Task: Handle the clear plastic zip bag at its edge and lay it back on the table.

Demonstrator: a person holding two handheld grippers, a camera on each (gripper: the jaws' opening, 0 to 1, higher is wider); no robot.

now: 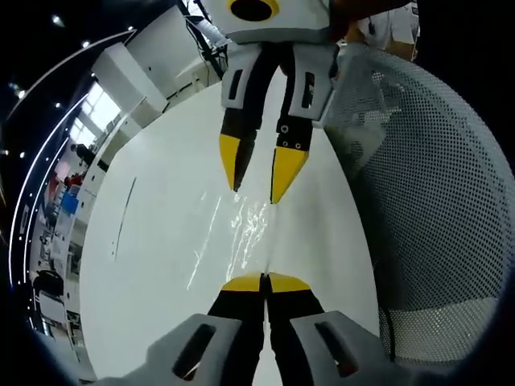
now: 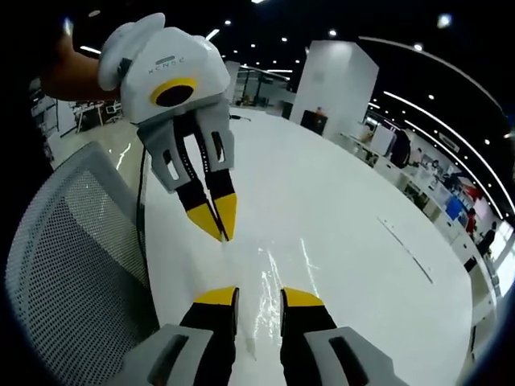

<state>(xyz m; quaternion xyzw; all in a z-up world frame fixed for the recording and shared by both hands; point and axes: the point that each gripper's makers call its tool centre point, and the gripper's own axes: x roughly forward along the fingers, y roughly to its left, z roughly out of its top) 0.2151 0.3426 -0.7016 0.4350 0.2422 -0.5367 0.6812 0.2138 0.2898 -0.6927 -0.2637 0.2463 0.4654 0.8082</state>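
Note:
The clear plastic zip bag (image 1: 241,229) lies flat on the white table (image 1: 161,265), showing mostly as bright glints and creases. My left gripper (image 1: 264,281) is shut, its yellow tips meeting on the bag's near edge. Across the bag, my right gripper (image 1: 259,170) points down from the top of the left gripper view with its jaws apart over the far edge. In the right gripper view the right gripper (image 2: 259,297) is open with the bag (image 2: 269,299) showing between its tips. The left gripper (image 2: 216,219) faces it, tips pressed together.
A grey mesh chair back (image 1: 430,201) stands against the table's edge (image 2: 72,257). A thin dark line (image 1: 125,215) marks the tabletop away from the bag. A dark cable (image 2: 143,211) hangs along the table edge. White pillars and desks stand beyond.

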